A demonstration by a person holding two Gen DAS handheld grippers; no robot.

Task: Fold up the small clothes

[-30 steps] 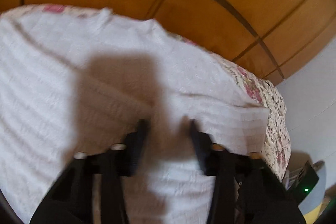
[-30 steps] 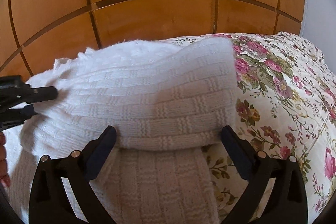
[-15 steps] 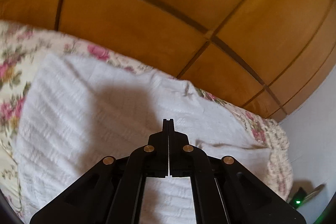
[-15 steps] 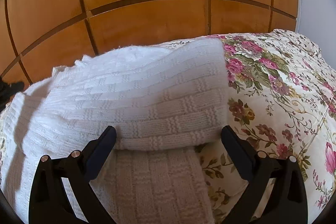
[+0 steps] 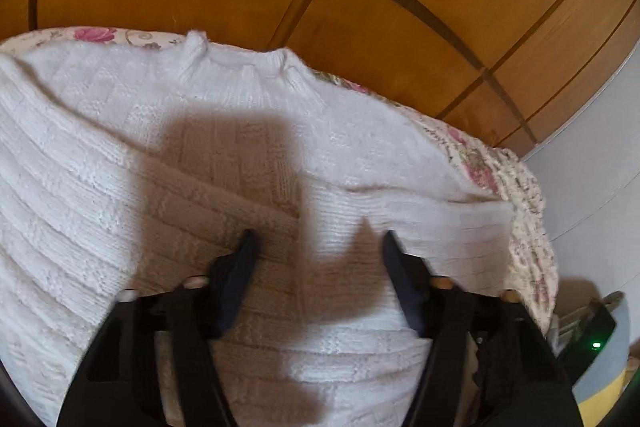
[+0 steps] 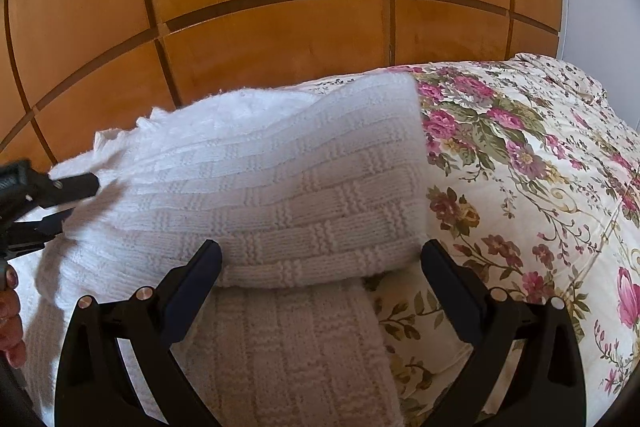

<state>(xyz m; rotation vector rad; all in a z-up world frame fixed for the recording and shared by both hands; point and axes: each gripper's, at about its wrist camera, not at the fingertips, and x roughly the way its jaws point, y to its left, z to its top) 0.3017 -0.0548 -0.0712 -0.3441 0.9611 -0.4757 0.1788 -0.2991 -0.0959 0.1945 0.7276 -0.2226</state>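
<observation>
A white knitted sweater (image 5: 248,155) lies on the floral bedspread (image 5: 516,187), neckline at the far side, with its sleeves folded across the body. My left gripper (image 5: 316,239) is open and empty, its jaws wide apart just above the sweater's middle. In the right wrist view the sweater (image 6: 280,187) shows a folded sleeve lying across the front. My right gripper (image 6: 320,255) is open and empty, its jaws on either side of that sleeve's near edge. The left gripper (image 6: 64,203) shows at the left edge there, over the sweater's far-left part.
A wooden panelled wardrobe (image 6: 280,27) stands right behind the bed. The floral bedspread (image 6: 540,187) stretches to the right of the sweater. A dark device with a green light (image 5: 596,345) sits below the bed's right edge. My hand (image 6: 8,311) shows at the left edge.
My left gripper was shut and raised half a second ago; now it is open and low over the sweater. The right gripper has stayed open in place.
</observation>
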